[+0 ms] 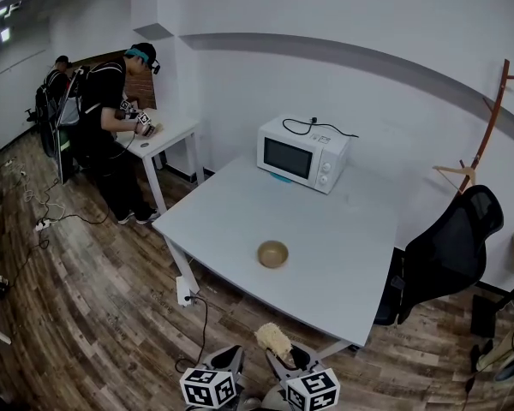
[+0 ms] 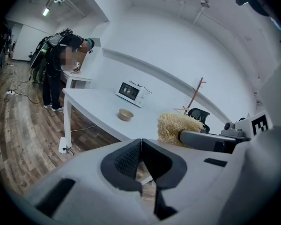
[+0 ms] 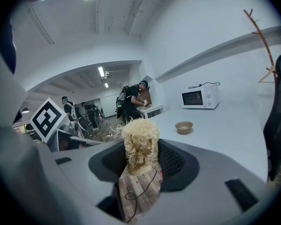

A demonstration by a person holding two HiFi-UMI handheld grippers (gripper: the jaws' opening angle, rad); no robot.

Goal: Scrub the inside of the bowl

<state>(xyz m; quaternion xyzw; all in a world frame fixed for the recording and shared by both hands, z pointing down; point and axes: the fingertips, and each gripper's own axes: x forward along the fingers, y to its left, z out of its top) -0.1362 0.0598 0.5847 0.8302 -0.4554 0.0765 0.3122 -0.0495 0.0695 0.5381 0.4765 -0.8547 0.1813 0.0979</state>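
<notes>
Right gripper point(image 3: 141, 148): jaws are clamping a straw-coloured fibre scrubber point(image 3: 139, 130), whose tuft is sticking out past the tips.
Left gripper point(image 2: 141, 143): jaws are meeting tip to tip, empty; it is hovering just beside the right one.
Bowl point(image 1: 272, 253): is sitting upright on the grey table point(image 1: 351, 264), well apart from both grippers.
Microwave point(image 1: 301, 152): is standing at the table's far edge.
Background: a person point(image 1: 111, 127) is bending over a second table.

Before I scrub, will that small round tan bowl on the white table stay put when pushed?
Probably not: the small tan bowl looks light, standing loose on the smooth white table, so it may slide. Its low, wide shape makes tipping unlikely.
</notes>
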